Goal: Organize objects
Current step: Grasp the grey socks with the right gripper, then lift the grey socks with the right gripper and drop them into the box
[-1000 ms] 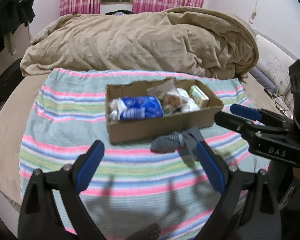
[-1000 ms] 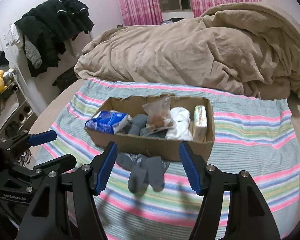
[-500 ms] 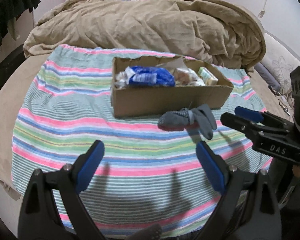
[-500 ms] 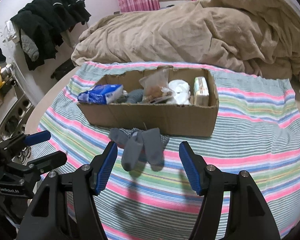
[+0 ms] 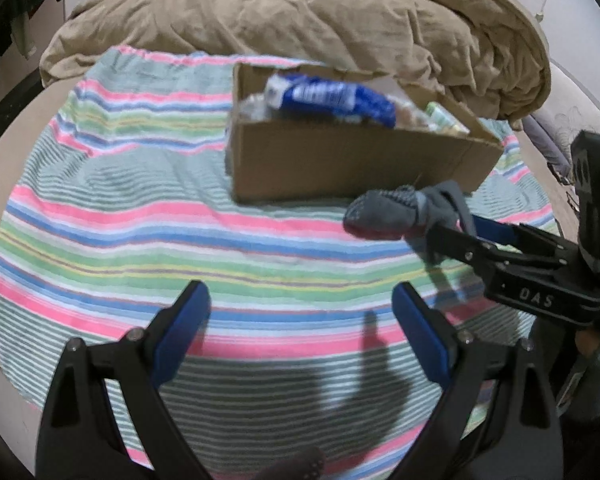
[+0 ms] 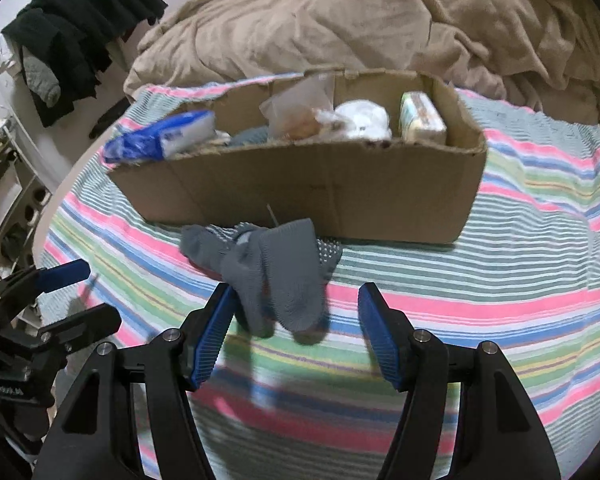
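Left wrist view: the left gripper (image 5: 300, 320) has its fingers spread wide and holds nothing. Bare striped blanket (image 5: 140, 240) lies between and ahead of the fingers. The box (image 5: 352, 160) stands far and slightly right on the blanket, its near wall facing the camera and its left corner edge upright. A blue packet (image 5: 332, 98) lies across the top of the box, rising above the rim. The grey socks (image 5: 396, 210) lie on the blanket just in front of the right part of the box's near wall. The right gripper (image 5: 456, 236) enters from the right edge, its fingers reaching the socks; contact cannot be confirmed here. The blanket left of the box is open up to the bed edge. The duvet (image 5: 340, 12) is heaped behind the box.

Right wrist view: the right gripper (image 6: 294, 320) has its fingers apart, with the near ends of the socks (image 6: 276, 272) between them. The left finger (image 6: 214, 332) overlaps the sock edge; the right finger stands clear of it. The socks touch or nearly touch the near wall of the box (image 6: 320, 188). The blue packet (image 6: 160, 140) overhangs the box's left end. The left gripper (image 6: 66, 296) is at the left edge, fingers parted. Open blanket (image 6: 540, 280) extends right of the socks.
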`<state>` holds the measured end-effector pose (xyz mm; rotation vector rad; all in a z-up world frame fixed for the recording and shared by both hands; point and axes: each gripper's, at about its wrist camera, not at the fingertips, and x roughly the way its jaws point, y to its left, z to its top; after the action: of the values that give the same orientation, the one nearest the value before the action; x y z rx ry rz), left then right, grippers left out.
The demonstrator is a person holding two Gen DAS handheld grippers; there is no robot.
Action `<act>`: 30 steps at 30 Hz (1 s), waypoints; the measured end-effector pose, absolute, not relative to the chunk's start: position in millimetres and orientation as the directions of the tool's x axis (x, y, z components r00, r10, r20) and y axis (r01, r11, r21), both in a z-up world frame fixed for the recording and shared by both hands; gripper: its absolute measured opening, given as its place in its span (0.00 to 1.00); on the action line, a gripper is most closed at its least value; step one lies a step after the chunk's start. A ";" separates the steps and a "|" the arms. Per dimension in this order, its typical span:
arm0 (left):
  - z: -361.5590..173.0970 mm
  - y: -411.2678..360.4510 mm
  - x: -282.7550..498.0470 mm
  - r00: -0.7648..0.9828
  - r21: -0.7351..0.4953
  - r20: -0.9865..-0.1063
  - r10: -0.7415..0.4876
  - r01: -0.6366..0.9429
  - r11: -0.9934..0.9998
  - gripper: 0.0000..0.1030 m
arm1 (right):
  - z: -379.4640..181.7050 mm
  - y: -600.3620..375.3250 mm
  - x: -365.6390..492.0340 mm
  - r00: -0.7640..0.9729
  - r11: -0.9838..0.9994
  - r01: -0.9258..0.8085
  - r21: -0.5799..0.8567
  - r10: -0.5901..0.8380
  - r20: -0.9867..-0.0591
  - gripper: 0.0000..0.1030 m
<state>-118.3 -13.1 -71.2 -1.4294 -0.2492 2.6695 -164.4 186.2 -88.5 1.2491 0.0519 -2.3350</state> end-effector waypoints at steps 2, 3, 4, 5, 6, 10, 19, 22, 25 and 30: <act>-78.4 -13.6 -120.6 -0.544 -0.193 -0.822 0.167 -0.010 -0.981 0.91 | -93.8 183.3 -167.8 -0.455 -0.881 0.433 0.192 -0.397 -0.797 0.65; -81.0 -13.8 -121.5 -0.541 -0.193 -0.824 0.167 -0.009 -0.981 0.91 | -96.8 181.9 -169.6 -0.457 -0.882 0.431 0.188 -0.393 -0.798 0.65; -83.5 -14.2 -122.3 -0.540 -0.191 -0.825 0.166 -0.010 -0.982 0.91 | -98.0 180.7 -171.2 -0.461 -0.884 0.431 0.182 -0.389 -0.798 0.65; -84.7 -14.2 -123.1 -0.540 -0.188 -0.826 0.164 -0.010 -0.982 0.91 | -98.8 178.8 -171.4 -0.469 -0.886 0.432 0.167 -0.379 -0.798 0.65; -85.8 -14.0 -123.7 -0.540 -0.184 -0.826 0.161 -0.011 -0.983 0.91 | -99.6 176.0 -171.4 -0.479 -0.889 0.436 0.143 -0.364 -0.799 0.65; -86.6 -13.7 -125.8 -0.544 -0.178 -0.824 0.155 -0.011 -0.984 0.91 | -103.7 163.4 -169.5 -0.518 -0.891 0.450 0.056 -0.311 -0.796 0.66; -81.5 -13.1 -121.3 -0.549 -0.177 -0.822 0.153 -0.009 -0.984 0.91 | -93.5 168.4 -162.4 -0.519 -0.875 0.476 0.087 -0.359 -0.775 0.15; -76.4 -11.3 -115.6 -0.556 -0.176 -0.817 0.153 -0.013 -0.984 0.91 | -87.9 171.4 -155.6 -0.529 -0.876 0.474 0.090 -0.365 -0.766 0.07; -70.6 -9.8 -109.1 -0.562 -0.173 -0.813 0.152 -0.016 -0.985 0.91 | -78.6 176.6 -149.8 -0.543 -0.876 0.473 0.097 -0.376 -0.750 0.05; -60.8 -8.5 -102.5 -0.576 -0.172 -0.804 0.151 -0.018 -0.985 0.91 | -59.8 186.5 -140.8 -0.565 -0.873 0.477 0.105 -0.396 -0.724 0.04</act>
<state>-102.5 -8.5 -60.8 -1.3970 -0.2217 2.6979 -140.8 186.5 -59.8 1.0789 0.1398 -2.4079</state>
